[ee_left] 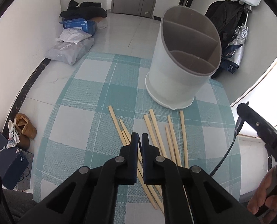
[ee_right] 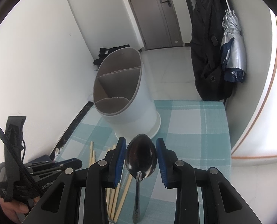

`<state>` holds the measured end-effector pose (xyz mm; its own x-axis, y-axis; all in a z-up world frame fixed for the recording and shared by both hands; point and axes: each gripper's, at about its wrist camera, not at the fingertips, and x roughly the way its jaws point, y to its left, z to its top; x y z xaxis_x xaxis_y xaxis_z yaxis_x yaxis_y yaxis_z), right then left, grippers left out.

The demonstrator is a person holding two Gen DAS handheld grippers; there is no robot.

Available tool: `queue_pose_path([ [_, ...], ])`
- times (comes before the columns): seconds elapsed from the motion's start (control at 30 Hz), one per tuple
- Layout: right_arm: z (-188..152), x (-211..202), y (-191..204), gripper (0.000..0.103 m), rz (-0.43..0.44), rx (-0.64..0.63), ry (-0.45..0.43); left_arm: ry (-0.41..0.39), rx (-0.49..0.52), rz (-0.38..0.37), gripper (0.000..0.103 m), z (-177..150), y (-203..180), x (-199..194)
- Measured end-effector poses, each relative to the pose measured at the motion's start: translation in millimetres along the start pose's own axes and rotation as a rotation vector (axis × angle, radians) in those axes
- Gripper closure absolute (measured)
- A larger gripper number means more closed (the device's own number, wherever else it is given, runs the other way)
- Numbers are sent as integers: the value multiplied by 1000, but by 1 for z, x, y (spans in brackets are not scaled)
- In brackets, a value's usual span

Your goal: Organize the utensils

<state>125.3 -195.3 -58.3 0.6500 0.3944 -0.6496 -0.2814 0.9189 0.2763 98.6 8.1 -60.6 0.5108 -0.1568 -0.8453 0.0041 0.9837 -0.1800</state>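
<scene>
In the left wrist view the left claw (ee_left: 140,140) is closest to the camera, and its two fingers are almost pressed together, with only a thin gap between them. I cannot tell if it pinches a chopstick, because the sticks pass under the fingers. Just beyond it the wooden chopsticks (ee_left: 157,130) lie spread on the bench (ee_left: 78,112), which has a teal and white checked cloth. Behind them stands the white utensil holder (ee_left: 179,74), upright and with three compartments inside, all without utensils.

In the right wrist view the right claw (ee_right: 140,156) is spread wide. Between its blue pads (ee_right: 119,160) lies a dark metal spoon (ee_right: 140,158), bowl pointing away from the camera, handle toward it; the pads do not touch it. The spoon lies just in front of the holder base, and the chopsticks are to its left. On the floor farther away are a brown shoe (ee_left: 25,127) and some bags (ee_left: 71,46).
</scene>
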Motion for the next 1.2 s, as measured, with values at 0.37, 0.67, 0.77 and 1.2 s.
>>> queue_pose_path([
  [0.37, -10, -22, 1, 72, -4, 3, -54, -135, 90, -24, 103, 6, -14, -44],
  [0.67, -14, -46, -4, 72, -38, 30, -100, -199, 229, -41, 103, 13, -31, -75],
  [0.77, -17, -52, -1, 72, -47, 18, -112, -201, 240, -64, 103, 14, -34, -80],
  [1.2, -18, -55, 3, 72, -62, 37, -121, 73, -49, -64, 54, 26, 51, 0],
])
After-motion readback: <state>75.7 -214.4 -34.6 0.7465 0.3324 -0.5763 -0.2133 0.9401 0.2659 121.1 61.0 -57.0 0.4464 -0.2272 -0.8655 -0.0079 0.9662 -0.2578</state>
